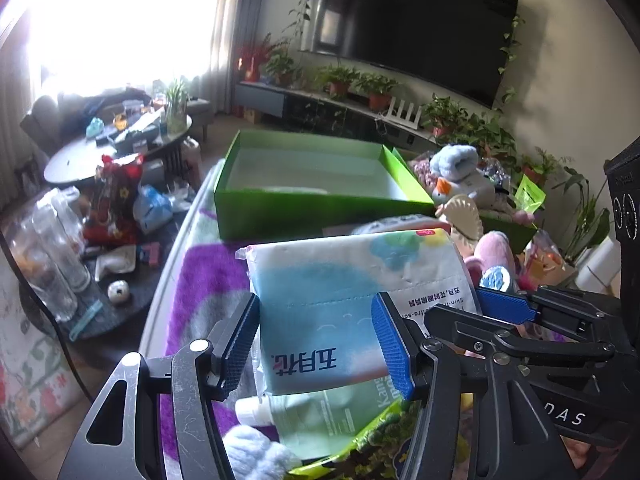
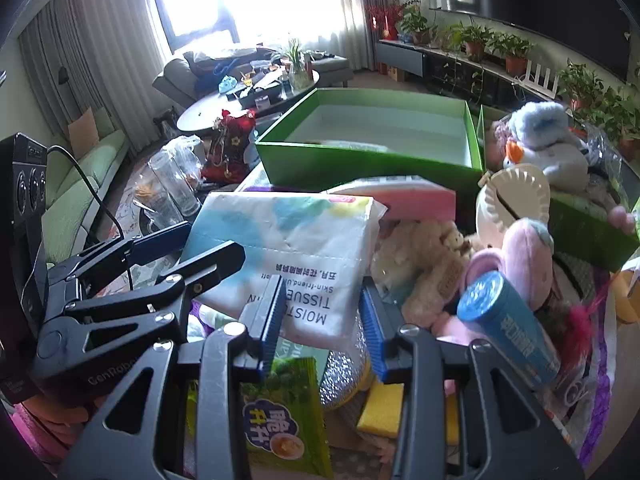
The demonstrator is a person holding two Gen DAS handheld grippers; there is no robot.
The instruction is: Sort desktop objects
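Observation:
A soft white and blue tissue pack is held above the cluttered table, in front of an empty green box. My left gripper is shut on the pack's left end. My right gripper is shut on its right end; its fingers show at the right in the left wrist view. The green box lies behind the pack. A second green box to the right holds a blue plush duck.
Below the pack lie a green snack bag, a pale green pouch, a yellow sponge, a blue tube, a pink plush and a beige plush. A purple patterned cloth covers the table. Glass jars stand left.

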